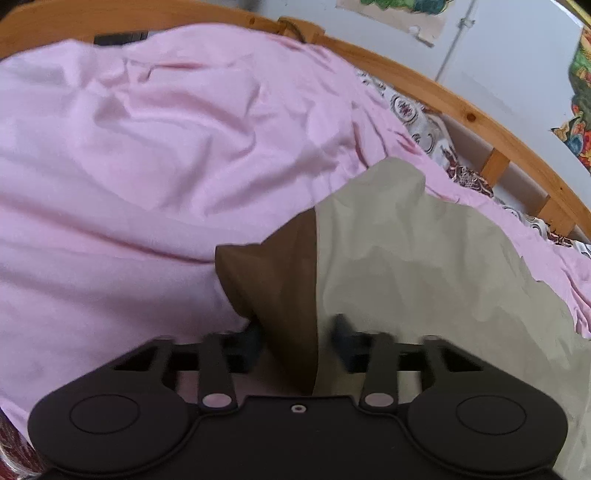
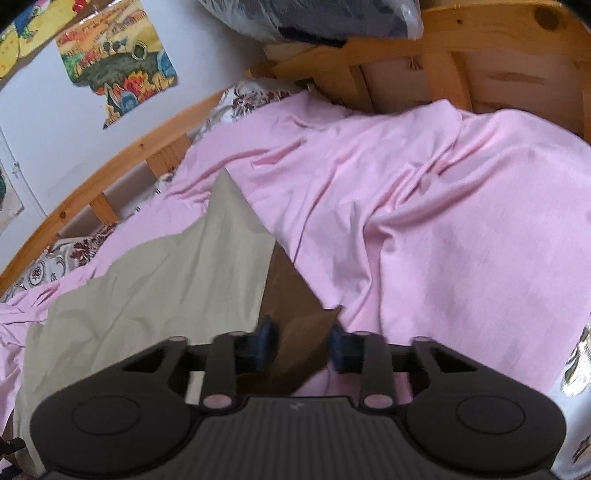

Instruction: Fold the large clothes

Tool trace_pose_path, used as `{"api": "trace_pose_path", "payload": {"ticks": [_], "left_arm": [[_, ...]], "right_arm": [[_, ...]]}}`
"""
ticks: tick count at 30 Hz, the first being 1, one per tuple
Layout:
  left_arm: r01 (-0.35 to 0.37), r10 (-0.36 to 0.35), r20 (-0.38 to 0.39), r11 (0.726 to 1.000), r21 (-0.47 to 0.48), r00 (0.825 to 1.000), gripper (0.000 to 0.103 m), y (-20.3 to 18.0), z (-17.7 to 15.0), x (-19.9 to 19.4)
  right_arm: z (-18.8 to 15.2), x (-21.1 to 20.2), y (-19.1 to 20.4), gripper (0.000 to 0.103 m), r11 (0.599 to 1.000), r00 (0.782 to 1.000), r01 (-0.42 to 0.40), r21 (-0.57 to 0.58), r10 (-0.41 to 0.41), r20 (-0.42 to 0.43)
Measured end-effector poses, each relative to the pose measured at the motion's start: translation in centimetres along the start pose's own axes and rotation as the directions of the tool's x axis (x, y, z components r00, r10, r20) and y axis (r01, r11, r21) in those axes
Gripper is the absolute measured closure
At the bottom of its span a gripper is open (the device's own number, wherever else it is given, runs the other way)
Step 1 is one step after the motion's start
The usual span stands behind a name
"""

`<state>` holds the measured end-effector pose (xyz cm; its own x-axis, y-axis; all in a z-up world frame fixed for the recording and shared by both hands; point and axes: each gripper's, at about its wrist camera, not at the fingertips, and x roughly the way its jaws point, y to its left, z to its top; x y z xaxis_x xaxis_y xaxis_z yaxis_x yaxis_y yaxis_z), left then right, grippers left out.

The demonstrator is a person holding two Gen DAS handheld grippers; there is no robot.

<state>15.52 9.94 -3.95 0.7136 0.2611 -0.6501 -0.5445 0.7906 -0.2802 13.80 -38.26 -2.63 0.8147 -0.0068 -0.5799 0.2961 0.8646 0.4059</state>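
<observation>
A beige garment [image 1: 424, 266] with a dark brown panel [image 1: 280, 280] lies on a pink sheet [image 1: 147, 155]. My left gripper [image 1: 299, 338] has its jaws drawn narrow on the seam where brown meets beige. The cloth fills the gap and touches both fingers [image 1: 253, 341]. In the right wrist view, the same beige garment [image 2: 155, 288] spreads to the left. My right gripper [image 2: 301, 343] is closed in on its brown corner [image 2: 299, 317], which bunches between the fingers [image 2: 264, 341]. Blur hides the pad faces in both views.
A wooden bed rail [image 1: 480, 122] runs along the far side, with a floral mattress cover [image 1: 406, 107] showing beside the sheet. Posters hang on the white wall [image 2: 118, 59]. A wooden headboard [image 2: 498, 74] and a dark plastic-wrapped bundle [image 2: 314, 18] stand at the back.
</observation>
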Motion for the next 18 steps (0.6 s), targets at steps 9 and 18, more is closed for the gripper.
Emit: {"api": "trace_pose_path", "payload": {"ticks": [9,18], "left_arm": [[0.096,-0.097,0.080,0.995,0.017,0.992,0.101,0.3,-0.3,-6.8],[0.200,-0.200,0.034,0.980,-0.013,0.979,0.088,4.7,-3.3,-6.9]], "right_arm": [[1.0,-4.4,2.3,0.089,0.989,0.989,-0.056,-0.140,0.075,0.131],[0.4,-5.8,0.9,0.086,0.991,0.997,0.014,-0.135,-0.003,0.075]]}}
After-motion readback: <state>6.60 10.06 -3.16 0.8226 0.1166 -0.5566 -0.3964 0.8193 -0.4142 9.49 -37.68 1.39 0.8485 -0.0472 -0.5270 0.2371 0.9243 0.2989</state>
